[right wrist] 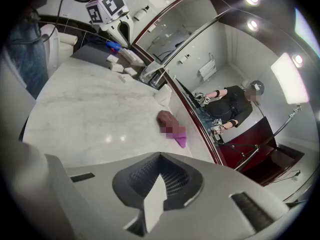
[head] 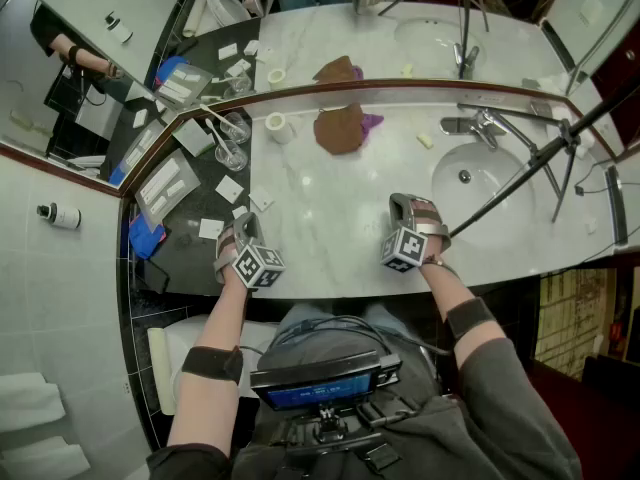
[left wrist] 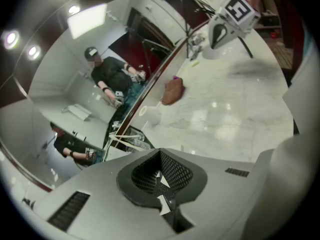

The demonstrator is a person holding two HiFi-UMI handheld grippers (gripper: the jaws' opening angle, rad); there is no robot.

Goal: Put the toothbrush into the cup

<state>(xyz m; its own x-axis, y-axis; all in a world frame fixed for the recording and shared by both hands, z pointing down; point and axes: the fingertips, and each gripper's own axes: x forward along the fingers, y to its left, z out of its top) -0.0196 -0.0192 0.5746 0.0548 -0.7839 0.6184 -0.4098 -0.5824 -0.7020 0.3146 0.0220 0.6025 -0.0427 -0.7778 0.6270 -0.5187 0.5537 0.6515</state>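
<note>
two grippers sit over the near edge of the white marble counter [head: 330, 203], well apart from each other and both pointing down toward it. the left gripper [head: 238, 230] has its jaws pressed fully together with nothing between them. the right gripper [head: 408, 211], at its 3 o'clock, has its jaws all but touching, and we see nothing held there either. the cup [head: 278, 126], small and white, stands upright near the mirror [head: 330, 28], at about 12 o'clock from the left gripper and well apart from it. at the cup's 9 o'clock a thin white stick that we take for the toothbrush [head: 218, 118] lies tilted over the clear glasses [head: 232, 154] on the dark tray [head: 190, 223]; we cannot tell whether its end is inside one. a brown cloth [head: 340, 130] lies at the cup's 3 o'clock, near it. the sink [head: 480, 180] is at the right gripper's 2 o'clock.
</note>
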